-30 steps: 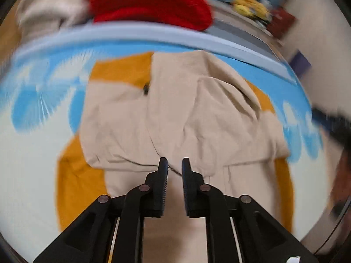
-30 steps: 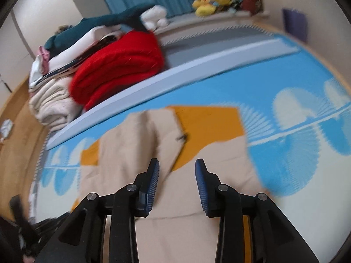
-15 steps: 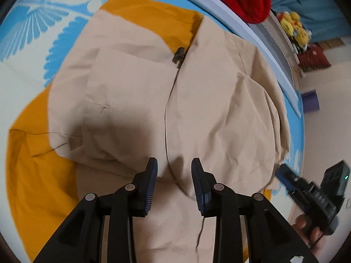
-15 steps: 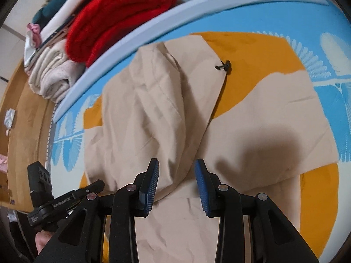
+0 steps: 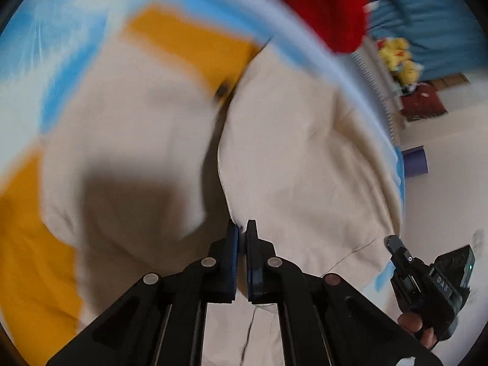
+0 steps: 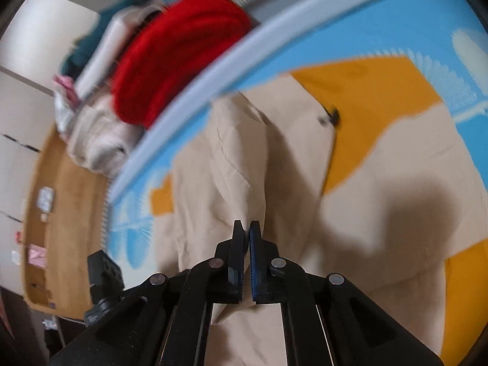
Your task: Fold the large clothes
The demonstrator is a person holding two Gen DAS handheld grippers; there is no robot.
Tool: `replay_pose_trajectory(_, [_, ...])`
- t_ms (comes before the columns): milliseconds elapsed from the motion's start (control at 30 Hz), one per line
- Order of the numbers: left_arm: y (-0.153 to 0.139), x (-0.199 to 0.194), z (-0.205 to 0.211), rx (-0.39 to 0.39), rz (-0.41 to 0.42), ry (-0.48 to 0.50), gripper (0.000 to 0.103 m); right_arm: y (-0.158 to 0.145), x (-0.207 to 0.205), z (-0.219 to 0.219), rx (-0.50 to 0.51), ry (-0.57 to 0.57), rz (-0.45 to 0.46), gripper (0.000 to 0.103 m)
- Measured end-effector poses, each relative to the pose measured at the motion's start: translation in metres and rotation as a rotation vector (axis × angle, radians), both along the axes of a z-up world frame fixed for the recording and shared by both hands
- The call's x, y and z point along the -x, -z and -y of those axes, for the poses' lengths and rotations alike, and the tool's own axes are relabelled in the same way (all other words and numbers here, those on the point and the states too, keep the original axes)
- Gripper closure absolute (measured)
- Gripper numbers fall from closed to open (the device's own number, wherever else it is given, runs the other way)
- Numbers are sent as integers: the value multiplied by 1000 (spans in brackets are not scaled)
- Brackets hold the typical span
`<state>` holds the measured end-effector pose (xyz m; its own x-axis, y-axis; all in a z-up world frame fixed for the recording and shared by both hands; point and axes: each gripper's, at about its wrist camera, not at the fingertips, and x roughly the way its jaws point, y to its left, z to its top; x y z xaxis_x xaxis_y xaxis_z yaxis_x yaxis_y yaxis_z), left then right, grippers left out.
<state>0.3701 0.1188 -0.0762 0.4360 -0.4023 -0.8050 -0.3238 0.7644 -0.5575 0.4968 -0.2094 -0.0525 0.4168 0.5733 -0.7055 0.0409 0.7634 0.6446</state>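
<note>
The beige jacket (image 5: 305, 158) lies spread on the blue, white and orange mat (image 6: 381, 39), near the mat's pale far edge, front panels folded inward and meeting at a dark zip pull (image 6: 331, 116). The left gripper (image 5: 241, 231) has its jaws shut at the lower edge of one front panel; cloth appears pinched between them, though blur prevents certainty. The right gripper (image 6: 246, 231) is likewise shut on a ridge of the same cloth. A red sweater (image 6: 180, 52) sits on a clothes pile beyond the mat's far edge. In judgement, the fold goes best if both grips rise together, keep the hem taut and level, and lay it squarely toward the collar.
</note>
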Motion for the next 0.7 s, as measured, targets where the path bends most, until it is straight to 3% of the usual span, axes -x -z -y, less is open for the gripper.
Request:
replay_pose_trajectory(67, [-15, 0, 3, -99, 39, 8, 101, 5, 1, 9, -48, 43, -18, 101])
replay_pose_trajectory(100, [-9, -1, 10, -176, 1, 34, 100, 14, -1, 11, -45, 55, -62, 101])
replay_pose_trajectory(133, [4, -2, 15, -202, -56, 55, 99, 33, -1, 11, -4, 60, -145, 101])
replay_pose_trajectory(167, [24, -2, 19, -207, -144, 77, 95, 54, 0, 10, 33, 60, -230, 101])
replay_pose_trajectory(233, [62, 6, 21, -134, -314, 77, 91, 91, 6, 10, 84, 82, -371, 101])
replay_pose_trajectory(267, [60, 9, 19, -131, -316, 47, 90, 99, 8, 9, 96, 88, -386, 101])
replay_pose_trajectory(333, [34, 8, 21, -223, -257, 42, 86, 95, 5, 3, 133, 75, -364, 100])
replay_pose_trajectory(433, [-19, 6, 35, -382, -46, 84, 73, 79, -1, 0, 172, 78, -321, 96])
replay_pose_trajectory(500, [-30, 5, 56, -354, 38, 194, 72, 72, -4, 2, 177, 96, -311, 89])
replay_pose_trajectory(600, [-3, 4, 86, -222, -15, 342, 72, 62, -6, 2, 168, 111, -265, 76])
replay_pose_trajectory(700, [37, 12, 105, -257, -151, 410, 73, 56, -11, -5, 145, 85, -220, 73])
